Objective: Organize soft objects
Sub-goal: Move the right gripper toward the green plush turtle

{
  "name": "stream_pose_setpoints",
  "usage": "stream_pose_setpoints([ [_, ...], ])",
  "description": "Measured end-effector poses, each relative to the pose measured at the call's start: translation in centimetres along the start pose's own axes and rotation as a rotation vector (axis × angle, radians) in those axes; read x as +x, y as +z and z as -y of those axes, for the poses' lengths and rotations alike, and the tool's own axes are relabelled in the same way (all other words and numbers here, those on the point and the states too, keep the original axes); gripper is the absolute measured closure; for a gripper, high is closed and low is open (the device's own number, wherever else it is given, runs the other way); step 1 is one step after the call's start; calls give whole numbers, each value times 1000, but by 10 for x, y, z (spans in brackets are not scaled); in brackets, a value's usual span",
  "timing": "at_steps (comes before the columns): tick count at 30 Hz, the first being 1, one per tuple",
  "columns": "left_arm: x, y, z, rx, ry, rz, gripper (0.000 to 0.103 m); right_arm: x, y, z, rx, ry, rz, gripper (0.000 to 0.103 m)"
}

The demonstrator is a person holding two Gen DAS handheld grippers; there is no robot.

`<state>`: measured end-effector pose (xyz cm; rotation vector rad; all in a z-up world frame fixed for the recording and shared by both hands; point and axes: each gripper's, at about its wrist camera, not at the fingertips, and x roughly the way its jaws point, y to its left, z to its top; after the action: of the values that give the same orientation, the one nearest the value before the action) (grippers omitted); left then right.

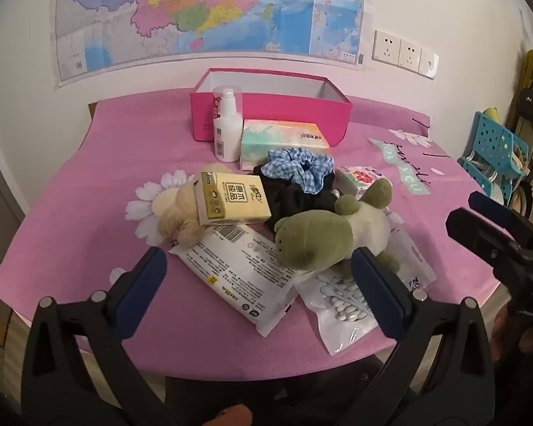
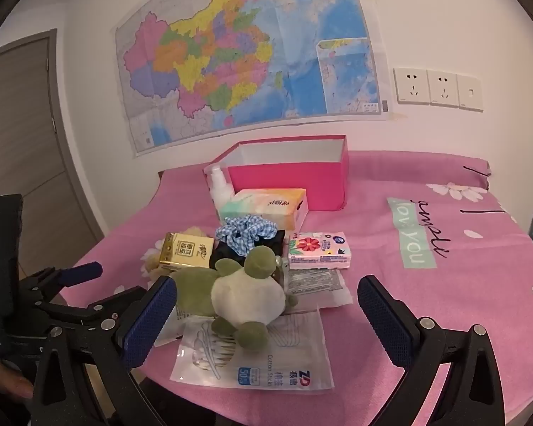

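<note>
Your left tool (image 1: 259,277) is released: its two blue, ribbed pads stand wide apart with nothing between them, low over the near edge of the table (image 1: 71,191), which carries a pink printed cloth.

Work across the pile from the left:
- A cream plush toy (image 1: 177,213), fuzzy and rounded, lies at the left end. A yellow rectangular tissue pack (image 1: 232,197) rests on top of it.
- A flat white wipes packet (image 1: 241,269), glossy film with printed text, lies just in front, its upper corner touching the cream plush.
- A black fabric item (image 1: 302,195) sits in the middle; a blue gingham scrunchie (image 1: 298,165), ruffled and ring-shaped, rests on it.
- A green plush toy (image 1: 323,234) with a pale belly lies on the wipes packet and on a clear bag of cotton swabs (image 1: 341,305).
- A small floral tissue pack (image 2: 318,250), soft-sided and rectangular, lies right of the pile.

Behind the pile, a white pump bottle (image 1: 225,124) stands upright beside a pastel tissue pack (image 1: 284,138). Both stand directly in front of an open pink cardboard box (image 1: 270,106) with a white interior.

Your right tool (image 2: 266,316) is likewise released, its pads spread either side of the green plush toy without touching it.
</note>
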<state>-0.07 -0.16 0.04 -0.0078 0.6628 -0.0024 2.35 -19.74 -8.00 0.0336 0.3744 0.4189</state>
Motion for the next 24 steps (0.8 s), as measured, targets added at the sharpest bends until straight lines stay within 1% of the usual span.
stream_pose_setpoints([
  [1, 0, 0, 2, -3, 4, 4, 0, 0, 0, 1, 10, 4, 1, 0],
  [4, 15, 1, 0, -23, -7, -53, 0, 1, 1, 1, 3, 0, 0, 0],
  [6, 14, 2, -6, -39, -19, -39, 0, 1, 2, 2, 3, -4, 1, 0],
  [9, 14, 3, -10, -45, -33, -39, 0, 2, 3, 3, 8, -2, -5, 0],
  [16, 19, 3, -12, -52, -22, -63, 0, 15, 2, 0, 8, 3, -11, 0],
  [24, 21, 3, -11, -51, -21, -64, 0, 10, 3, 4, 18, 10, -19, 0],
])
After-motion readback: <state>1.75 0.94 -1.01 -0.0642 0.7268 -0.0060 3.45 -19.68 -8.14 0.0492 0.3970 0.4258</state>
